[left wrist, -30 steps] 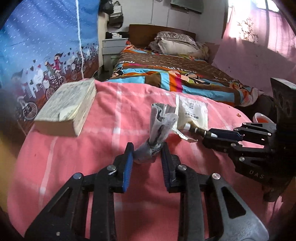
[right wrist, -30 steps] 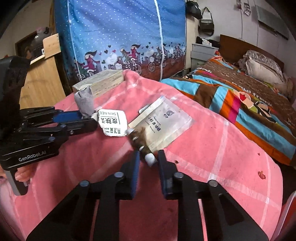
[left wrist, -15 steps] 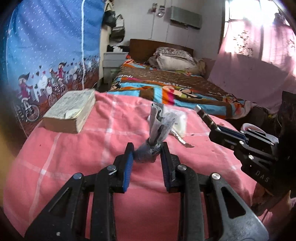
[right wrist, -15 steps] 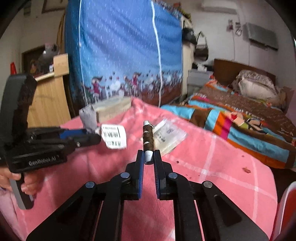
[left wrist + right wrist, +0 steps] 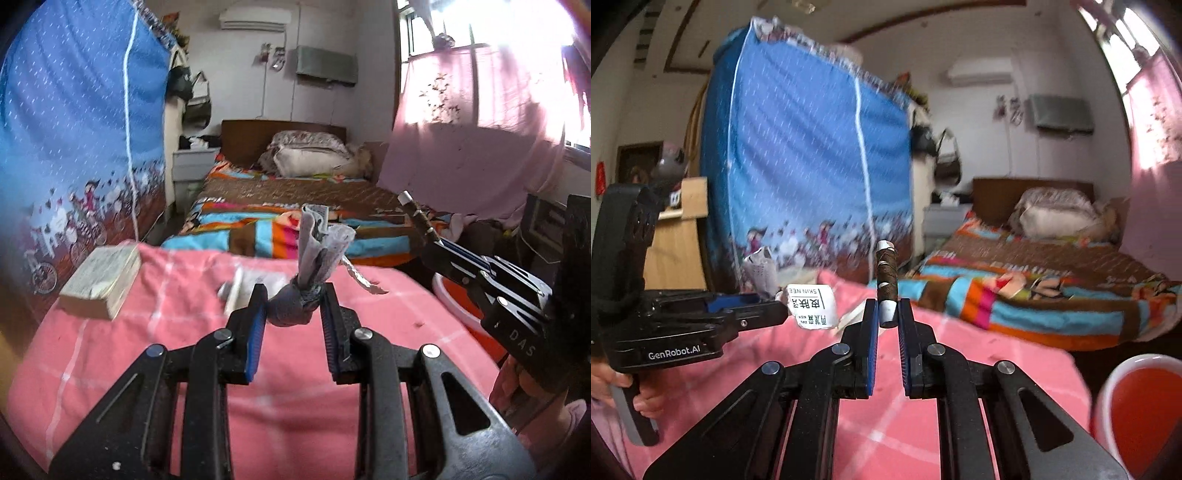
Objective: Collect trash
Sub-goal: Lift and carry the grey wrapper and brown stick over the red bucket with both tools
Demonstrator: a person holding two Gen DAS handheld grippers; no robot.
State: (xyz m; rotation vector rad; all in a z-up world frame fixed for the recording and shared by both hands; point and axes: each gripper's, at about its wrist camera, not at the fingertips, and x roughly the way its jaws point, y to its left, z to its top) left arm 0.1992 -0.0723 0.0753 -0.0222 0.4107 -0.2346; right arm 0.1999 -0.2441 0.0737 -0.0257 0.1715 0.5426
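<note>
The left claw [image 5: 293, 314] is pinching a crumpled grey wrapper [image 5: 312, 258] between its blue pads, holding it up above the pink table [image 5: 184, 332]. The right claw [image 5: 888, 325] is gripping a small brown tube [image 5: 886, 280] upright by its white lower end, also above the table. A thick book [image 5: 101, 282] is lying at the table's far left corner. Off the table's right edge a white bin [image 5: 1137, 406] is standing, its inside looking plain red, possibly a liner; contents are unclear.
</note>
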